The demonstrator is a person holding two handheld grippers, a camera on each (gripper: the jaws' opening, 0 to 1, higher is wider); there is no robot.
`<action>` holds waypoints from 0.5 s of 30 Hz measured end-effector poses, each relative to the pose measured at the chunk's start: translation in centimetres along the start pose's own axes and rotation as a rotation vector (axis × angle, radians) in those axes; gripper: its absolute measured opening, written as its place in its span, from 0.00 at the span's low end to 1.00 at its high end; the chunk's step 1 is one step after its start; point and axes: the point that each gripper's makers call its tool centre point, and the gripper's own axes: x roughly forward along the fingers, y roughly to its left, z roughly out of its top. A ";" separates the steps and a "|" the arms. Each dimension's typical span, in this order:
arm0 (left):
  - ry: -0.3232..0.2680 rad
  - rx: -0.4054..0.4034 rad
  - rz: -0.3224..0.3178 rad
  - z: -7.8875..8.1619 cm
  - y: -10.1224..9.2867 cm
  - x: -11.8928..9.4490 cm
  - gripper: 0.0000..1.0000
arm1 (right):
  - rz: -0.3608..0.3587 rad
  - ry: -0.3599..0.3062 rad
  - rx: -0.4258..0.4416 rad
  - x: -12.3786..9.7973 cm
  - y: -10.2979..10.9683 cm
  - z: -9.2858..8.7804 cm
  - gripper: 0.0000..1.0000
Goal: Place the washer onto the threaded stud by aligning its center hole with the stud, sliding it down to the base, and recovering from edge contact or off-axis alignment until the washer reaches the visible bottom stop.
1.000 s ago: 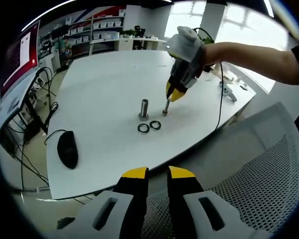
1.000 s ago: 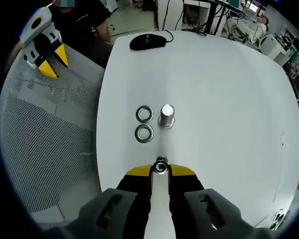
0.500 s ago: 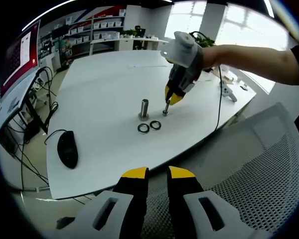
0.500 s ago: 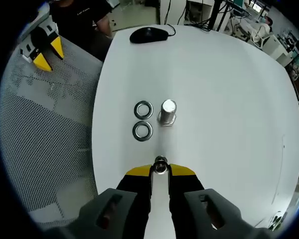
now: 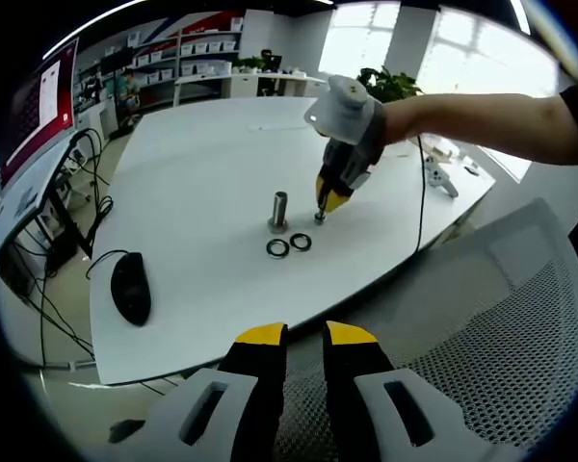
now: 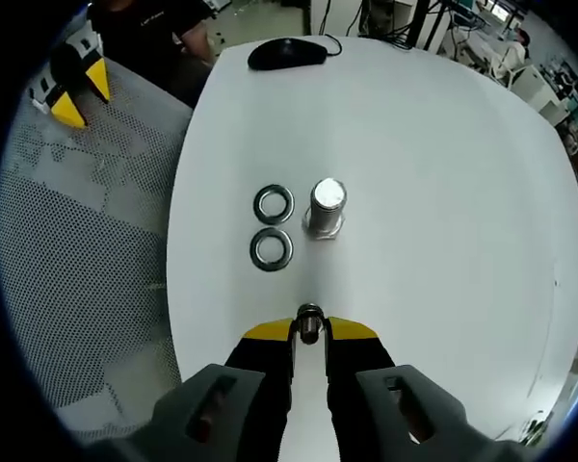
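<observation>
Two washers flat on desk [image 6: 443, 192], ahead of right hand-held gripper [image 6: 309, 332]: near washer [image 6: 272, 248] a little ahead and left of tips, far washer [image 6: 274, 202] just beyond it, rims close or touching, can't tell which. Steel post [image 6: 326, 208] w/ wider base upright just right of far washer.

Handling, as a guess: thin steel rings, light, stiff, not fragile, but smooth and prob. slippery on bare desk. Lying flat means little edge to pinch. Best hold likely across outer rim, one jaw each side, centre hole left free for threading. Likely to skate away if only one jaw lands first. Easy to cock on threads if gripped off-level, so keep flat and lower straight.

Right hand-held gripper: jaws nearly closed, pinching small stud [image 6: 310, 320] between yellow tips. Stud upright, seen end-on, foot on or just over desk, can't tell which. From left gripper view, same tool tilted down over desk, stud at its tips just beside the washers.

Left hand-held gripper [image 5: 305, 337]: well back from desk edge, over mesh chair [image 5: 501, 327]. Jaws parted by narrow gap, holding nothing, touching nothing.

No washer on stud yet; both on desk, apart from stud.
</observation>
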 end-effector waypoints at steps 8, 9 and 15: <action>0.000 0.000 -0.001 0.0 0.0 0.0 0.12 | -0.003 0.015 -0.012 0.5 0.1 0.0 0.13; 0.000 0.000 -0.001 0.0 0.0 0.0 0.12 | -0.003 0.016 -0.013 0.6 0.2 0.0 0.13; -0.001 0.000 0.000 0.0 0.0 0.0 0.12 | -0.006 0.026 -0.018 1.0 0.1 -0.2 0.13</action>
